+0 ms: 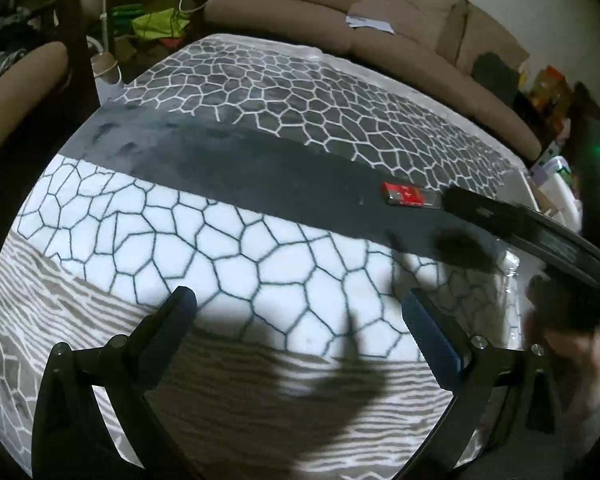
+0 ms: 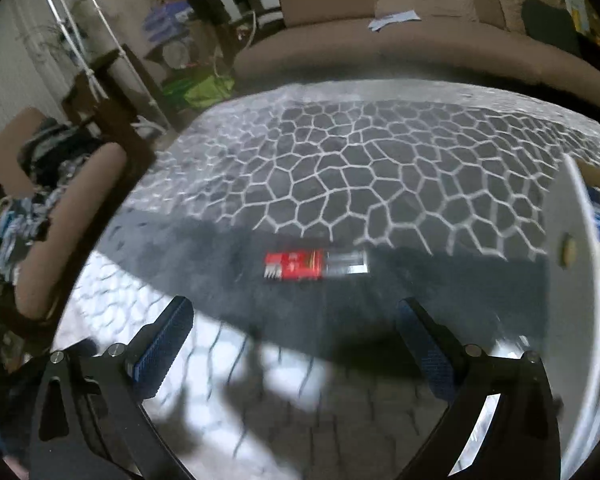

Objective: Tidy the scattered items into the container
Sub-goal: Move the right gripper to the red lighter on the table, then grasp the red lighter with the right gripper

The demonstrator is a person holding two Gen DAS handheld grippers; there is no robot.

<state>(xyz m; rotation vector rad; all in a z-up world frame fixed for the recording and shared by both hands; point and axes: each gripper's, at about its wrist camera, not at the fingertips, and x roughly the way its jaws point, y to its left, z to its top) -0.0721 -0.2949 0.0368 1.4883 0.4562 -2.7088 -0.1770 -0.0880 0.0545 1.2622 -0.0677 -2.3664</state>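
- Desk (image 2: 380,168): covered by a patterned cloth with a plain dark band across it; that band makes the small item easy to pick out.
- Container (image 2: 572,280): a white wall at the right edge of my right view; I judge this to be the drop point, its contents blurred.
- My right tongs (image 2: 296,320): spread wide, holding nothing, aimed at the item ahead, presumably to straddle it.
- My left tongs (image 1: 300,308): spread wide, empty, hovering over the pale cloth, clear of the working side.
- Red-and-silver packet (image 2: 316,265): lies flat on the dark band, left of the container.
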